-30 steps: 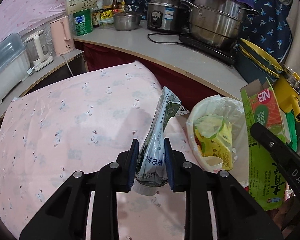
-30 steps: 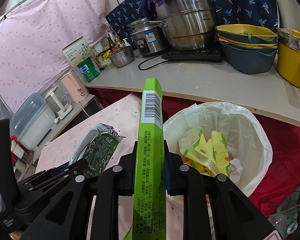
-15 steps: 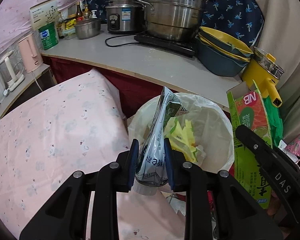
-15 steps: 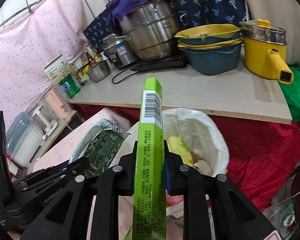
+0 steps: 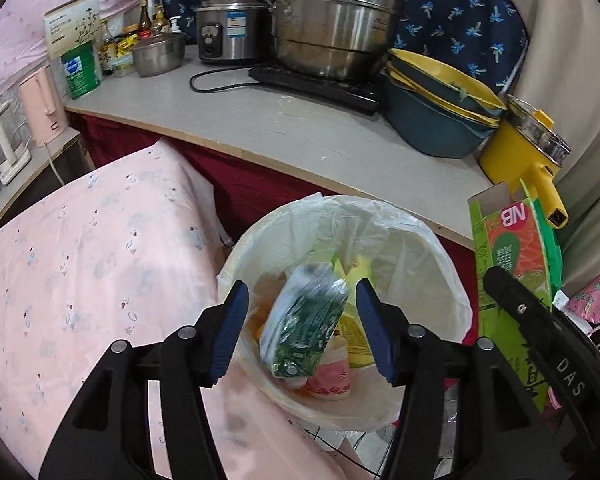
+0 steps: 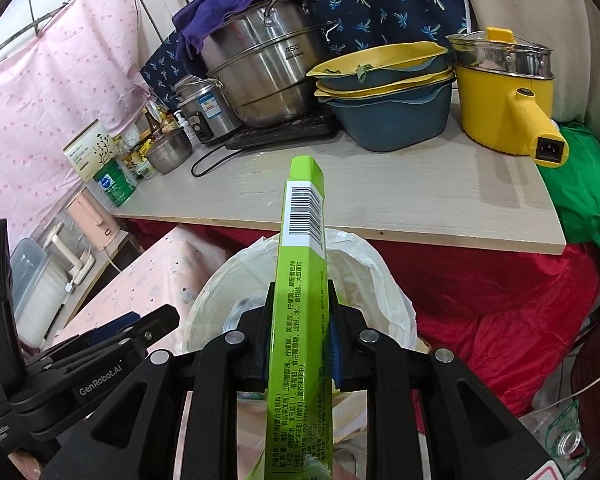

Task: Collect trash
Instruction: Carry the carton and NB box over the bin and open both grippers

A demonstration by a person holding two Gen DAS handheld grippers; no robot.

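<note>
The left gripper (image 5: 300, 330) is opening, its blue pads clear of the blurred green pouch (image 5: 306, 326) over the lined trash bin (image 5: 440, 264). The right gripper (image 6: 300, 334) clamps a green carton (image 6: 302, 280) pointing toward twelve o'clock above the bin's rim.

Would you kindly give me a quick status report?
Left gripper opening, crumpled silver-green foil pouch dropping into white-lined trash bin. Right gripper clamped on tall green carton. Nothing blocking bin.
</note>
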